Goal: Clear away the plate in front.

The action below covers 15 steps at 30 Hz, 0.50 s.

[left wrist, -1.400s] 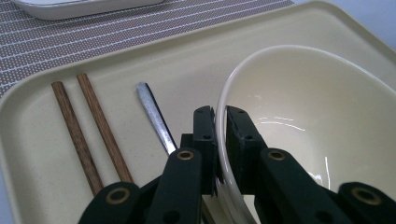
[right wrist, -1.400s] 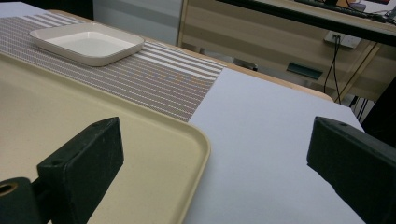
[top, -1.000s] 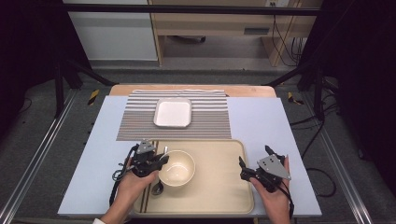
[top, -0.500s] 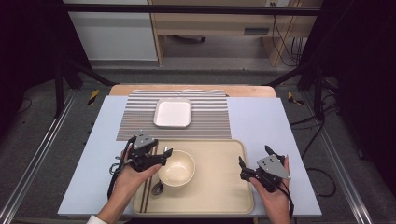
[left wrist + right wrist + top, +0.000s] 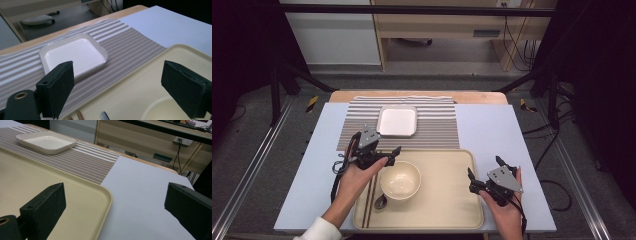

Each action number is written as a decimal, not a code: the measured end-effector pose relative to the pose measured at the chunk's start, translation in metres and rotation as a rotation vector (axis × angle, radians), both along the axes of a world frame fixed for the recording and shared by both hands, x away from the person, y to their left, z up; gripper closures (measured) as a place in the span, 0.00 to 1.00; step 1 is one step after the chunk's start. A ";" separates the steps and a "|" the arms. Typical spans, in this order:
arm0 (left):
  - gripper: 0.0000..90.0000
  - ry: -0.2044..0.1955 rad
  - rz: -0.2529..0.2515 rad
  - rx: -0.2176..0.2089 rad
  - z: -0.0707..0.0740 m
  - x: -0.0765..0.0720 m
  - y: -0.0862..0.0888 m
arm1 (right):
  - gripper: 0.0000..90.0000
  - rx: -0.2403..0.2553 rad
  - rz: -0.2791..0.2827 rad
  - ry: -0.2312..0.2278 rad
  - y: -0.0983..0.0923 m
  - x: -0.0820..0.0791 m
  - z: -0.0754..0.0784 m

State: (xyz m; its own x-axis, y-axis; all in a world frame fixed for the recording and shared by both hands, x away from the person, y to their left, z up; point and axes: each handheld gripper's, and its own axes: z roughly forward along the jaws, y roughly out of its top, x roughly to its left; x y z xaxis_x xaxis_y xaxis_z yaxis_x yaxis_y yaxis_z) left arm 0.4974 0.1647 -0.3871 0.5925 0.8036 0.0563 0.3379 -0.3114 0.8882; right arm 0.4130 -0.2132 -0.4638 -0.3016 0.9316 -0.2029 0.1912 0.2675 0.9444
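Note:
A cream bowl (image 5: 400, 180) stands on the left part of a cream tray (image 5: 447, 200), with a spoon (image 5: 380, 201) and chopsticks (image 5: 369, 200) to its left. My left gripper (image 5: 392, 156) hovers just above and behind the bowl's left rim. Its jaws have just been opening and nothing is between them. In the left gripper view my left gripper (image 5: 125, 87) stands wide over the tray's rim (image 5: 140, 75), with the bowl's edge (image 5: 160, 110) at the lower right. My right gripper (image 5: 484, 167) is open and empty at the tray's right edge.
A square white plate (image 5: 397, 121) lies on a striped placemat (image 5: 437, 125) behind the tray. It also shows as the plate (image 5: 75, 52) and the plate (image 5: 46, 142). A pale blue mat (image 5: 492, 130) covers the table. The tray's corner (image 5: 100, 195) lies before the right jaws.
The left gripper has lifted away from the bowl's left rim, moving up and toward the placemat, and its jaws have spread apart. The bowl stays on the tray. The right hand has not moved.

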 end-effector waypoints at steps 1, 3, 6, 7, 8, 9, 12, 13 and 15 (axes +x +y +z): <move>0.12 -0.006 0.006 0.000 0.002 0.006 0.000 | 0.04 0.003 -0.003 0.001 0.000 0.000 0.000; 0.11 -0.007 0.017 0.001 0.005 0.019 -0.001 | 0.04 0.006 -0.006 -0.003 -0.001 0.000 0.000; 0.11 -0.010 0.025 0.016 0.006 0.037 -0.002 | 0.04 0.008 -0.010 -0.008 -0.002 0.000 0.001; 0.11 -0.017 0.028 0.022 0.006 0.044 -0.001 | 0.04 0.009 -0.012 -0.008 -0.002 0.000 0.001; 0.11 -0.018 0.029 0.017 0.006 0.050 -0.001 | 0.04 0.003 -0.012 -0.012 -0.003 0.000 0.001; 0.11 -0.020 0.032 0.015 0.005 0.056 -0.001 | 0.04 0.004 -0.013 -0.013 -0.003 -0.001 0.001; 0.11 -0.018 0.042 0.008 0.000 0.073 0.001 | 0.04 0.002 -0.018 -0.019 -0.004 -0.001 0.001; 0.11 -0.019 0.051 0.010 -0.002 0.078 0.001 | 0.04 0.004 -0.015 -0.018 -0.005 -0.001 0.001; 0.12 -0.016 0.063 0.007 -0.008 0.090 0.002 | 0.04 0.004 -0.016 -0.015 -0.005 0.000 0.001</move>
